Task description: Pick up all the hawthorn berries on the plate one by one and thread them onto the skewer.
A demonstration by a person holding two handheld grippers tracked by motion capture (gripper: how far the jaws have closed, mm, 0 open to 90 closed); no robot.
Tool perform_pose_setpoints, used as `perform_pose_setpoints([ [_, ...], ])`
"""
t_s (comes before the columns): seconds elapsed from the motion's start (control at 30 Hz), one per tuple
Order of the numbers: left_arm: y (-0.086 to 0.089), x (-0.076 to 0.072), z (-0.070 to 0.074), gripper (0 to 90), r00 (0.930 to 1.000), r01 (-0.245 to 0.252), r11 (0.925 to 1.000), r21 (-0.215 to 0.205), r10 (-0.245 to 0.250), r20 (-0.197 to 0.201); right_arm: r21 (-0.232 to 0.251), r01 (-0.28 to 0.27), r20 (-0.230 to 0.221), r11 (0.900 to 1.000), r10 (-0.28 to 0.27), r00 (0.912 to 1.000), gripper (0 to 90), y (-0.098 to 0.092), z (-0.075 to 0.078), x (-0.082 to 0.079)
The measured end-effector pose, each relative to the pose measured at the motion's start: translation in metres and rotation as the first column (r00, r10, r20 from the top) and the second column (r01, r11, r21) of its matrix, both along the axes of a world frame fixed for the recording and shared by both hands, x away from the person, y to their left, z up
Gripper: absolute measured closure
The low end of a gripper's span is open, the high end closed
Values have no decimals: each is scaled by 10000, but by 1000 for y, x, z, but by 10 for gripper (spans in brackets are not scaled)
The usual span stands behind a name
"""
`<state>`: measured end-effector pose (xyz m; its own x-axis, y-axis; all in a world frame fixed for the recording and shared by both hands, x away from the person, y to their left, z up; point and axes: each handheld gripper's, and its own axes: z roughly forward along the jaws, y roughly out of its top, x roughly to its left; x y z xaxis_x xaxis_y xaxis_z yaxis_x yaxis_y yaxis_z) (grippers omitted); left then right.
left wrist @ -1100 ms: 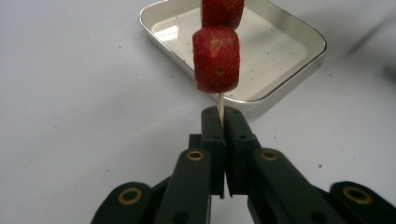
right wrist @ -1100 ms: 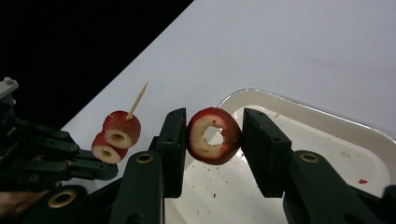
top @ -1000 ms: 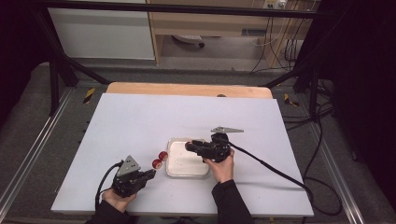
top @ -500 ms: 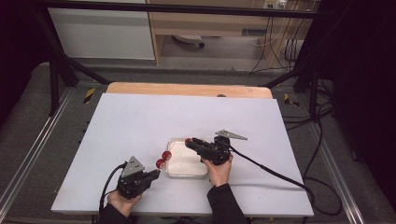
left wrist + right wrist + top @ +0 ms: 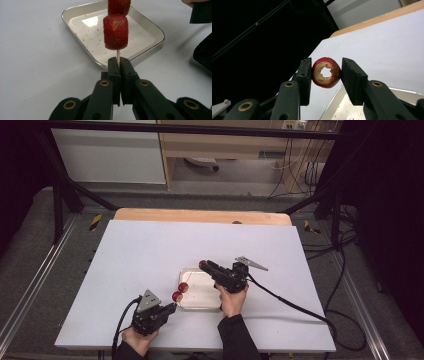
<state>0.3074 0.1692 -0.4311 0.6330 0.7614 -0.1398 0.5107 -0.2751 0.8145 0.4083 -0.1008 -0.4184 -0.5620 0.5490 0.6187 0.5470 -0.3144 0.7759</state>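
The left claw (image 5: 119,65) is clamping the bare end of a thin wooden skewer (image 5: 118,53), which is carrying two red fruit pieces (image 5: 115,35) above the near edge of the white tray (image 5: 75,11) on the desk (image 5: 150,250). The right claw (image 5: 325,72) is gripping a hollowed red fruit ring (image 5: 326,72) between its pads, over the tray's far corner. The tray is holding only reddish crumbs.

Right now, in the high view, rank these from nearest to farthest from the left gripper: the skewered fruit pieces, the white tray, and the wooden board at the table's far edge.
From the left gripper:
1. Skewered fruit pieces, just beyond its tips, at the tray's left edge.
2. White tray, right of the fruit pieces.
3. Wooden board, along the table's far edge.
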Motion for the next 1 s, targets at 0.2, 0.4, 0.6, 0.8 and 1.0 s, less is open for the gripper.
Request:
perform_pose_setpoints([
  [0.2,-13,-1,1,880,9994,-57,9996,-262,48,-342,349,228,167,9991,-234,9996,616,-1,2,0],
  [0.4,-24,1,1,880,9993,8,9993,-364,-22,-385,540,333,305,9980,-350,9989,616,-1,4,1],
  [0.6,-28,6,2,880,9990,-103,9980,-629,76,-431,677,368,408,9970,-396,9984,616,-2,5,0],
  [0.8,-31,8,3,880,9993,-197,9972,-725,173,-341,878,464,511,9951,-511,9974,617,-1,6,-1],
  [1.0,-31,9,2,880,9990,-311,9956,-883,280,-360,1020,568,555,9932,-627,9965,617,-1,6,-2],
])
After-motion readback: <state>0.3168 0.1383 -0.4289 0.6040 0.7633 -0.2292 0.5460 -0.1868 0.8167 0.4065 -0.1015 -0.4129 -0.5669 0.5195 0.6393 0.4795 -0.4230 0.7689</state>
